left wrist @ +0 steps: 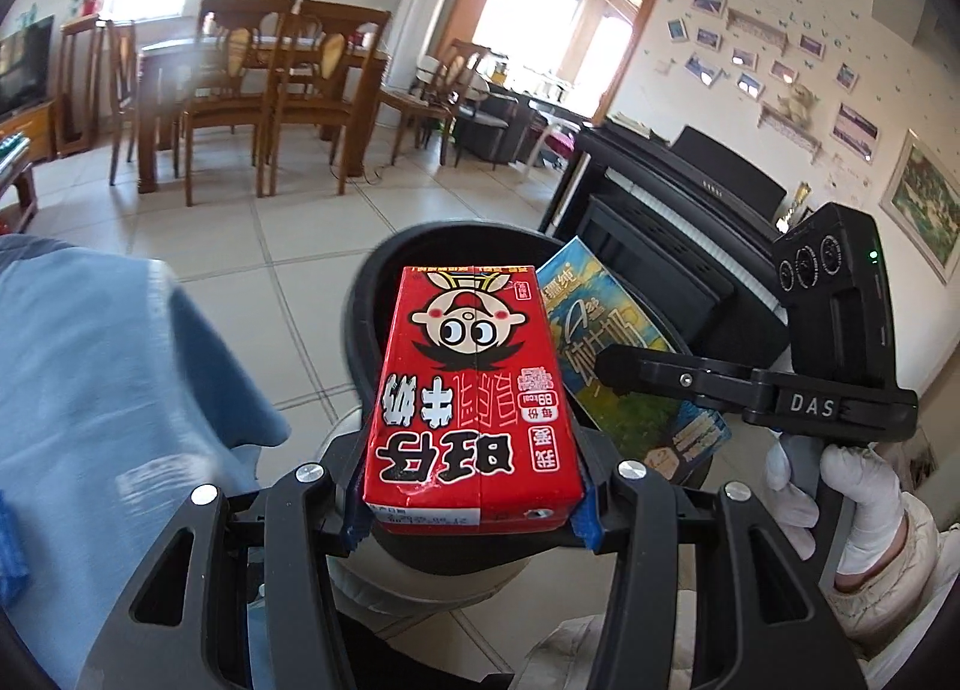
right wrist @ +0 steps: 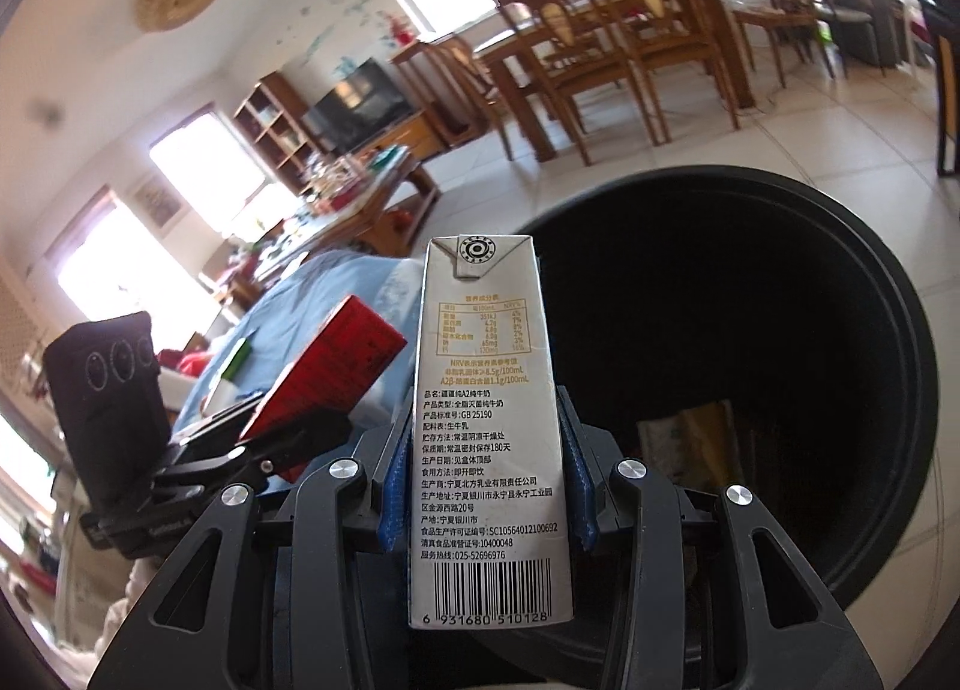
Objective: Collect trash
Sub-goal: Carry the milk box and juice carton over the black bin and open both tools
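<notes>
Red milk carton (left wrist: 474,390) sits clamped between the blue-padded fingers of the left claw (left wrist: 471,501), long axis pointing toward 12 o'clock, held above the near rim of the black trash bin (left wrist: 360,324). In the right wrist view the same red carton shows at 9 o'clock of the second item, a grey-and-blue milk carton (right wrist: 489,432), which is clamped by its narrow sides in the right claw (right wrist: 487,501), printed ingredients panel facing the camera. From the left wrist view this carton's blue illustrated face lies at 2 o'clock of the red one, over the bin mouth. Bin opening fills the 1 to 4 o'clock sector of the right view; some pale paper-like trash (right wrist: 690,438) is already at the bottom, identity unclear. Judgement: step in hand is the deposit; both cartons gripped and brought to the bin, neither released. Next move calls for bringing each carton fully over the opening, the red one looks short of centre, then parting the fingers so it drops clear of the rim. Beyond: tiled floor (left wrist: 288,246), wooden dining set (left wrist: 258,78), black piano (left wrist: 690,210).
</notes>
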`<state>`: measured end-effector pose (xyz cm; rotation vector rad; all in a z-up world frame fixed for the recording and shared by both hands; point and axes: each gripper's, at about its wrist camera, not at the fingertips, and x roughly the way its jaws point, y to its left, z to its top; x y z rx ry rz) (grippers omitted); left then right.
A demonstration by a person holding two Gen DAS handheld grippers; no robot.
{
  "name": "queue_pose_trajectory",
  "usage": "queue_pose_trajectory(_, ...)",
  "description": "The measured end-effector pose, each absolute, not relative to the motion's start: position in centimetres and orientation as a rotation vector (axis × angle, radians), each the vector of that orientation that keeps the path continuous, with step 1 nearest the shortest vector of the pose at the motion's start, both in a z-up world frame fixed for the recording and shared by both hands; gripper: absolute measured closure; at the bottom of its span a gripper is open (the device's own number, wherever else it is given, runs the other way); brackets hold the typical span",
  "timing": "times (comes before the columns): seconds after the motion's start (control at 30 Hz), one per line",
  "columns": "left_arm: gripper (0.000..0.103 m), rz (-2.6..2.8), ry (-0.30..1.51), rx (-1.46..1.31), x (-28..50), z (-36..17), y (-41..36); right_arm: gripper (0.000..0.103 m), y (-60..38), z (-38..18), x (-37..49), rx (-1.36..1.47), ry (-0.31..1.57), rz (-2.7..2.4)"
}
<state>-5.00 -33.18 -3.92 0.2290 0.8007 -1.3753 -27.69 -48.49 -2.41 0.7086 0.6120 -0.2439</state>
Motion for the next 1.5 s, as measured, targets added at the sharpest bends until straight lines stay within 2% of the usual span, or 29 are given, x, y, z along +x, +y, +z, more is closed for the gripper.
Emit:
queue_pose_trajectory(0.6,0.053,-1.384,0.839,0.340,-6.7,-5.8,-37.0,0.062,-51.4,-4.7,-30.5,0.756,0.584,-0.340)
queue_pose_trajectory(1.5,0.052,-1.394,0.804,0.416,-9.1,-6.2,-39.8,0.062,-50.8,-4.2,-31.0,0.715,0.577,-0.423)
